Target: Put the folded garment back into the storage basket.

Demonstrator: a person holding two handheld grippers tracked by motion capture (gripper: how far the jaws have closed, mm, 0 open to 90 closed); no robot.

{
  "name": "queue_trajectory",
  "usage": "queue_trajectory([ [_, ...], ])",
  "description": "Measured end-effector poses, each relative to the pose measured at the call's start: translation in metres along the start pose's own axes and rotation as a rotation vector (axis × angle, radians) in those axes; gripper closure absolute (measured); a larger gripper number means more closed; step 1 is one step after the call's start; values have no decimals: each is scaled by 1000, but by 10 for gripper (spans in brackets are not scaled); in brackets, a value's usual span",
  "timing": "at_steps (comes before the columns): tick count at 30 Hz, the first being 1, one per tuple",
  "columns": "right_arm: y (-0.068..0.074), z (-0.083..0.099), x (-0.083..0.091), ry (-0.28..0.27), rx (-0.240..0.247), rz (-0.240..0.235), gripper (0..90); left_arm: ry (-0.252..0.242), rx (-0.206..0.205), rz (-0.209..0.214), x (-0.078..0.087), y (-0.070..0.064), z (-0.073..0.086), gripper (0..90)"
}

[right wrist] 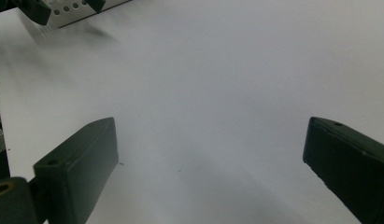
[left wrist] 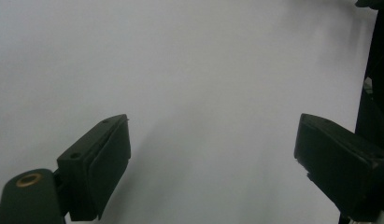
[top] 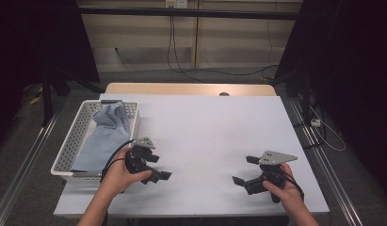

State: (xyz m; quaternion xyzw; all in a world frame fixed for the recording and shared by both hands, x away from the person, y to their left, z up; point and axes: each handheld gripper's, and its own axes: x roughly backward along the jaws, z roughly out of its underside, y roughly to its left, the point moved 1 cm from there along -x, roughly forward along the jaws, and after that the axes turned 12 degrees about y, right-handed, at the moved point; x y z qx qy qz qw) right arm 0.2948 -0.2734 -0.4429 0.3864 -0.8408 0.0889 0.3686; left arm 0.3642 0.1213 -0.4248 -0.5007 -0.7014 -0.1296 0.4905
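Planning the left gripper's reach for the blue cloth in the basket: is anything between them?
Only the white basket's near wall separates the open left gripper from the blue cloth; reaching over the rim clears it.

A crumpled blue cloth [top: 104, 136] lies heaped in the white perforated basket [top: 73, 136], just left of my left gripper [top: 159, 166]
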Motion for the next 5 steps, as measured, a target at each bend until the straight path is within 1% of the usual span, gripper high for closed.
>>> queue_trajectory([
  [5,-1,2,1,1,-1,2,30,-3,-2,2,1,0,1,108],
])
